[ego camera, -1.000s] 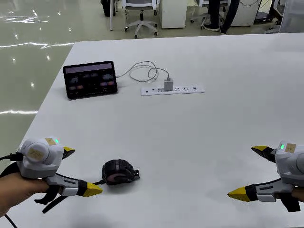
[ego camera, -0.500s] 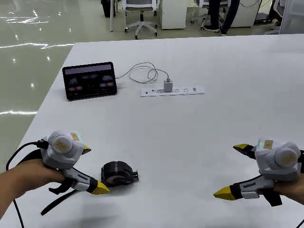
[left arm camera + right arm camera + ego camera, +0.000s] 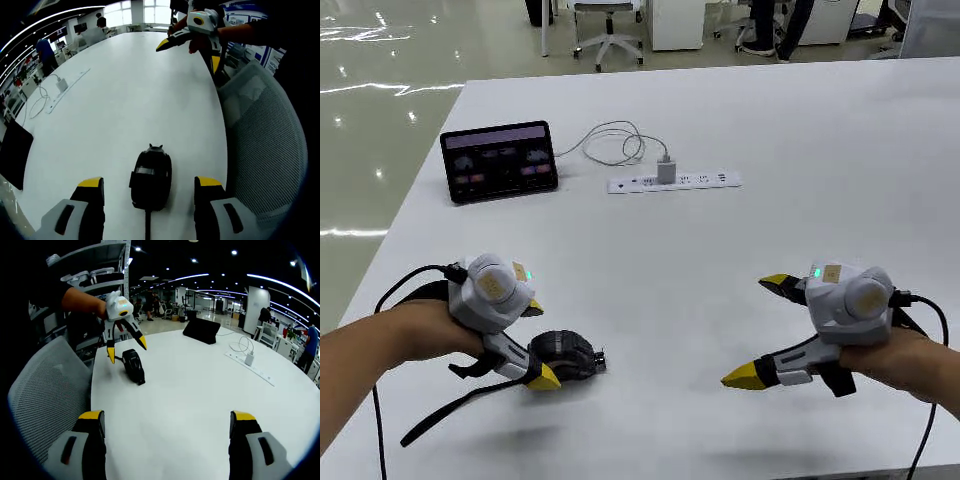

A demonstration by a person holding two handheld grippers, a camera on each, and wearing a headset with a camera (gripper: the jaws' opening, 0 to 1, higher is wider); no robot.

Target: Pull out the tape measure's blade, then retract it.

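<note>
A black tape measure (image 3: 566, 356) lies on the white table (image 3: 720, 250) near its front left, with its blade in and a dark strap trailing toward me. My left gripper (image 3: 540, 343) is open and straddles it, one yellow-tipped jaw on each side. The left gripper view has the tape measure (image 3: 151, 177) between the jaws of that gripper (image 3: 149, 182), apart from both fingertips. My right gripper (image 3: 753, 330) is open and holds nothing, well to the right of the tape. From the right gripper (image 3: 167, 415), the tape measure (image 3: 133, 366) lies far ahead under the left gripper (image 3: 126, 352).
A dark tablet (image 3: 500, 161) stands at the back left. A white power strip (image 3: 675, 182) with a charger and a coiled cable lies behind the middle. A grey mesh chair (image 3: 265, 140) stands at the table's near edge. Office chairs stand beyond the far edge.
My left gripper has moved right and forward until its jaws straddle the tape measure. My right gripper has moved left toward the middle. The tape measure has stayed in place.
</note>
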